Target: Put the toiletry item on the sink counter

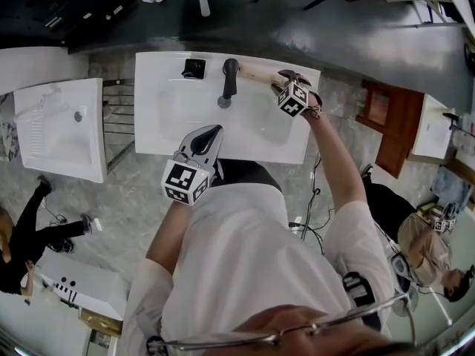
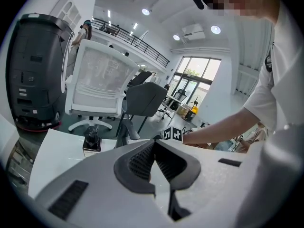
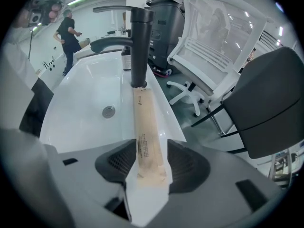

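The toiletry item is a long tan paper packet (image 1: pixel 257 72) (image 3: pixel 144 127) that lies flat on the back rim of the white sink (image 1: pixel 171 128) (image 3: pixel 85 99), pointing at the base of the black faucet (image 1: pixel 230 76) (image 3: pixel 139 46). My right gripper (image 1: pixel 286 80) (image 3: pixel 151 152) stands open around the packet's near end; its pads do not press on it. My left gripper (image 1: pixel 210 133) (image 2: pixel 154 148) hovers over the sink's front edge, shut with nothing in it.
A small black-capped bottle (image 1: pixel 194 68) (image 2: pixel 91 137) stands on the rim left of the faucet. A second white basin (image 1: pixel 59 132) sits at the left, a wooden cabinet (image 1: pixel 393 124) at the right. Office chairs (image 3: pixel 209 56) stand behind the sink. A person in black (image 1: pixel 30 228) is at the far left.
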`<state>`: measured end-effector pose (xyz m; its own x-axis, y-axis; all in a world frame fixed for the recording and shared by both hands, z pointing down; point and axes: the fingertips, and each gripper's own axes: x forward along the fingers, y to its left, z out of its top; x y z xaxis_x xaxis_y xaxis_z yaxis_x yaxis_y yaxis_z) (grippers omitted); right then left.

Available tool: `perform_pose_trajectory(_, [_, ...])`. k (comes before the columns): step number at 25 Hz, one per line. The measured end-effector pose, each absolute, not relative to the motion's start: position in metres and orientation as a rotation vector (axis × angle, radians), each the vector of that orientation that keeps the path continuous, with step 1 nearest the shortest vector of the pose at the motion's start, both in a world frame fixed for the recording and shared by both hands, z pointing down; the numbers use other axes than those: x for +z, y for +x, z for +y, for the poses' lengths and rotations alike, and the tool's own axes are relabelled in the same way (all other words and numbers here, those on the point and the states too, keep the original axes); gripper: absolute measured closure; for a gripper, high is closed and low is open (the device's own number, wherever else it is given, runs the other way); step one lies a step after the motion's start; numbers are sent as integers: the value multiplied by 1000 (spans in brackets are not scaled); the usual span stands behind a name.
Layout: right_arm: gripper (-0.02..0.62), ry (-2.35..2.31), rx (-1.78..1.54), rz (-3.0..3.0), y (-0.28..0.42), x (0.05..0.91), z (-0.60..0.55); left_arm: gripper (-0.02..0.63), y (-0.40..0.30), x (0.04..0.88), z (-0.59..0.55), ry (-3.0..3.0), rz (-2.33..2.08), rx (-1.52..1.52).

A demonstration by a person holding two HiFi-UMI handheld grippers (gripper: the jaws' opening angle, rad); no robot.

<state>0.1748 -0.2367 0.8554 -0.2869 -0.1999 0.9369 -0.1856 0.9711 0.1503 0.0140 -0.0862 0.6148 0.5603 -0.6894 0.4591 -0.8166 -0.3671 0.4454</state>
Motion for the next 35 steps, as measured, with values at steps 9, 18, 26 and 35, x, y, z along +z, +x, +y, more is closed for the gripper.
perform_pose_trajectory(9, [385, 288, -24, -1881, 172, 837, -233, 601, 13, 607, -86, 2189, -1200, 257])
perform_pose_trajectory(18, [428, 321, -70, -1890, 171, 790, -233, 601, 5, 594, -86, 2242, -1185, 265])
perform_pose_trajectory(26, [490, 353, -90, -1899, 175, 745, -221, 601, 7, 581, -84, 2296, -1154, 263])
perform_pose_trajectory(35, [524, 434, -65, -1929, 180, 700, -196, 601, 7, 576, -78, 2341, -1115, 275])
